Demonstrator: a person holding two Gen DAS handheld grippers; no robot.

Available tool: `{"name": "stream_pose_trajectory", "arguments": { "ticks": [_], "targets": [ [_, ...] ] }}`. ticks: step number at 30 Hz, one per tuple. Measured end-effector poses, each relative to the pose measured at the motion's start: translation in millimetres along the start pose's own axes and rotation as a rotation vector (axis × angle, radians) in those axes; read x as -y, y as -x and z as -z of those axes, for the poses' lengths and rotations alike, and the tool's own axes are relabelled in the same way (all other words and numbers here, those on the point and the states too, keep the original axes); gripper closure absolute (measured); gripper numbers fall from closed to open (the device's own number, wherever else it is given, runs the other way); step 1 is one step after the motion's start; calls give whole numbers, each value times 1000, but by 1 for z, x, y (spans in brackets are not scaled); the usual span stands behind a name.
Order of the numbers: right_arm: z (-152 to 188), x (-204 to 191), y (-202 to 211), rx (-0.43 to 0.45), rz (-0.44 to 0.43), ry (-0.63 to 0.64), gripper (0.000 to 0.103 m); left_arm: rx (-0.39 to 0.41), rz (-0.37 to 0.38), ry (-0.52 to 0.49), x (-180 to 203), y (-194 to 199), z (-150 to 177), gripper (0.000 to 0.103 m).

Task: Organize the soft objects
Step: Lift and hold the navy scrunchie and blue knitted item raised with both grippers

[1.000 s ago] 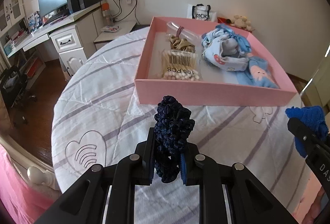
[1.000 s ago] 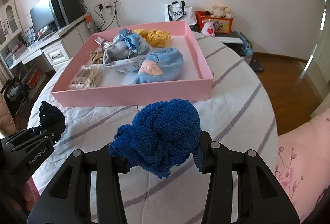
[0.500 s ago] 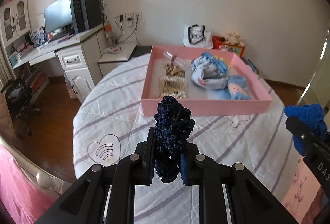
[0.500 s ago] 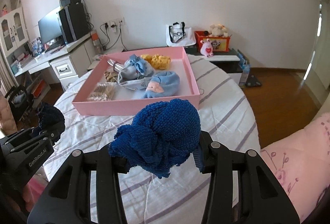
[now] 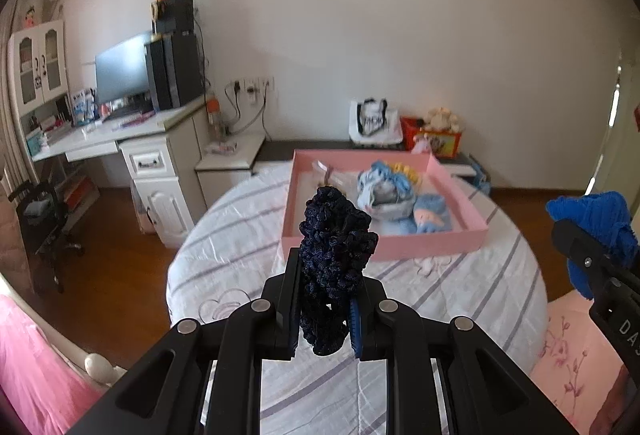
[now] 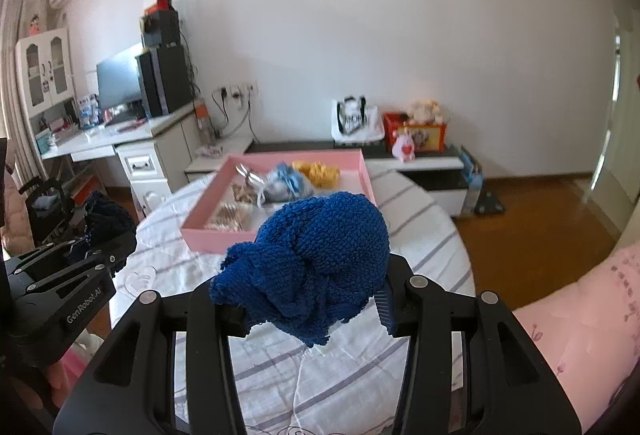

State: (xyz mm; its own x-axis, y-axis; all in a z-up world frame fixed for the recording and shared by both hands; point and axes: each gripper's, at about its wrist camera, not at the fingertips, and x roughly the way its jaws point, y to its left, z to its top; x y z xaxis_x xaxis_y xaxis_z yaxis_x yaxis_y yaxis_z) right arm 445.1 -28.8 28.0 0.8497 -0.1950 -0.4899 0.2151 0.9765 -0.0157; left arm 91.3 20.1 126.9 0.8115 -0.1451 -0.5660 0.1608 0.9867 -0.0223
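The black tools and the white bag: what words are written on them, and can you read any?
"GenRobot.AI": white letters on the side of the left tool, right wrist view.
"DA": cut off at the picture edge, on the right tool, left wrist view.
White bag by the wall: black print, too blurred to read.
Red box beside it: pictures only, nothing readable.

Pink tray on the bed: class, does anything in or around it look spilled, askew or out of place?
Nothing stands out. The pink tray sits flat on the striped bedcover, its soft items inside its walls. The navy scrunchie and blue knit are held in fingers.
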Motion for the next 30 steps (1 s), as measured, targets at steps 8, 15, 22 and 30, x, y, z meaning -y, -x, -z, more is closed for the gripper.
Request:
{"name": "stream_pose_trajectory", "arguments": {
  "ticks": [8,15,22,30],
  "targets": [
    [-9,-11,36,100,-14,31,60,92,7,-12,1,53,11,87],
    [-11,-20,56,156,-22,48,60,153,13,-17,0,88,24,87],
    [-12,-24,66,187,-24,56,59,196,8,-22,-3,111,39,87],
    [-8,-26,70,198,-24,60,59,214,22,-26,-4,120,58,87]
  ]
}}
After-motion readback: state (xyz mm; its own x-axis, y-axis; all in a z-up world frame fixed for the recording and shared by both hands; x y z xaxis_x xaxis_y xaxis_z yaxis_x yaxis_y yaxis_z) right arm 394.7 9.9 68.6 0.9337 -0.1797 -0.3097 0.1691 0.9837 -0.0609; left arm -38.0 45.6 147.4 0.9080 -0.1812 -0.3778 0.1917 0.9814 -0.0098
